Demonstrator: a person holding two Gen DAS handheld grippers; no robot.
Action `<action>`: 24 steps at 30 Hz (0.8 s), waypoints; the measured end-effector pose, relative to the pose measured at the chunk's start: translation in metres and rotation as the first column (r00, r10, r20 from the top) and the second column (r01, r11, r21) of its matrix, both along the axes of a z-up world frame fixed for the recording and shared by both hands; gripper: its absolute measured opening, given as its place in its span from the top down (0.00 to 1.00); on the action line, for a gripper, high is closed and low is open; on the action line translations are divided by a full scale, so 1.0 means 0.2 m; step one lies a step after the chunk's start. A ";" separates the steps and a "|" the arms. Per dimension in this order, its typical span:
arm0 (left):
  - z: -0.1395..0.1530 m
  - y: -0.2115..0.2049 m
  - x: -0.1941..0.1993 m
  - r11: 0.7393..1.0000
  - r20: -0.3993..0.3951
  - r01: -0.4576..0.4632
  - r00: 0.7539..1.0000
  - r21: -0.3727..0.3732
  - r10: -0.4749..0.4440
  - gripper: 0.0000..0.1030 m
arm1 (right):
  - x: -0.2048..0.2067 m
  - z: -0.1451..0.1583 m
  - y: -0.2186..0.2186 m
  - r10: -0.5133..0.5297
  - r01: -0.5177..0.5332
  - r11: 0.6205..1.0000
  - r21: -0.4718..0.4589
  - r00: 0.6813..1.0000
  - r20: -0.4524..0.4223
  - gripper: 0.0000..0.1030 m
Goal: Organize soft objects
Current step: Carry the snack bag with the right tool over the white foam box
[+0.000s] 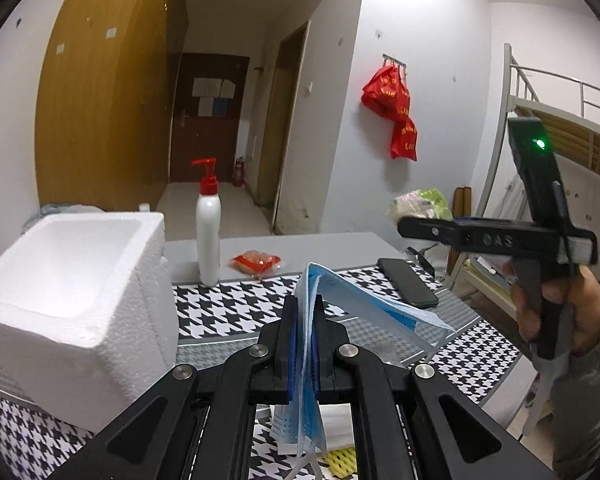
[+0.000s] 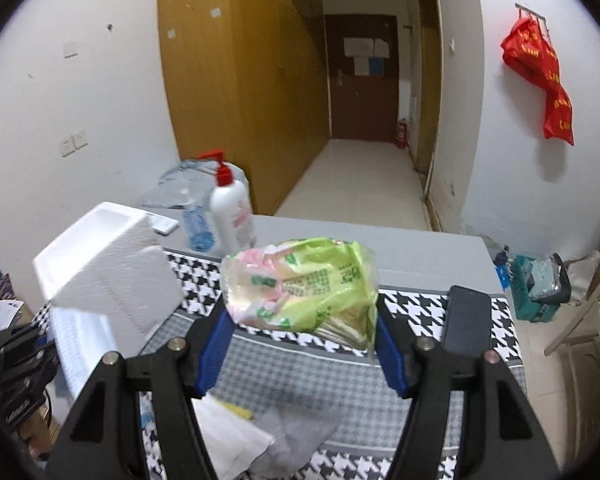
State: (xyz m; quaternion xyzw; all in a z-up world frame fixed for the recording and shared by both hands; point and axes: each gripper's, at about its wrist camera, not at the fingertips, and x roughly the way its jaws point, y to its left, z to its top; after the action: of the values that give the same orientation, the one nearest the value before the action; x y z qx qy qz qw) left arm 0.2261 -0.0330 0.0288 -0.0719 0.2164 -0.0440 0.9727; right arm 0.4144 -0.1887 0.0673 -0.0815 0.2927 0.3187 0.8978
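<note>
My left gripper [image 1: 307, 312] is shut on a stack of blue face masks [image 1: 364, 304], held above the houndstooth cloth; the masks fan out to the right and hang below the jaws. My right gripper [image 2: 300, 312] is shut on a green and pink snack bag [image 2: 300, 284], lifted above the table. In the left wrist view the right gripper [image 1: 404, 226] shows at the right, raised, with the bag [image 1: 420, 204] at its tip. A white foam box [image 1: 72, 280] stands open at the left; it also shows in the right wrist view [image 2: 108, 256].
A white pump bottle [image 1: 208, 232] with a red top stands behind the box. A small red packet [image 1: 256, 262] lies on the grey table. A black phone [image 1: 408, 282] lies at the right on the cloth. Papers and plastic [image 2: 260, 432] lie near the front edge.
</note>
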 end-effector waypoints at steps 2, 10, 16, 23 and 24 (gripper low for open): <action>0.03 -0.01 -0.03 1.000 0.017 0.002 1.000 0.009 -0.002 0.94 | -0.06 0.01 -0.01 0.014 -0.015 1.000 0.014 1.000 0.012 0.33; 0.11 -0.03 -0.11 0.999 0.070 0.003 0.998 0.052 -0.007 0.94 | -0.26 0.06 -0.09 0.031 -0.038 0.995 0.091 0.997 0.076 0.33; 0.16 -0.02 -0.19 0.996 0.109 -0.011 0.994 0.089 0.001 0.94 | -0.40 0.06 -0.16 0.018 -0.036 0.985 0.168 0.994 0.111 0.33; 0.20 0.01 -0.31 0.991 0.164 -0.038 0.986 0.127 0.016 0.94 | -0.57 0.05 -0.18 -0.032 -0.009 0.977 0.213 0.982 0.187 0.33; 0.20 0.02 -0.33 0.990 0.173 -0.043 0.985 0.131 0.020 0.94 | -0.60 0.05 -0.18 -0.042 -0.003 0.974 0.225 0.980 0.194 0.33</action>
State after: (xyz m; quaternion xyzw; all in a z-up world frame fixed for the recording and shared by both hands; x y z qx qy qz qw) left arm 0.1604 -0.0289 0.0693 -0.0059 0.1333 -0.0198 0.9909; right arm 0.2948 -0.2257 0.0783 -0.0081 0.1654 0.3312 0.9289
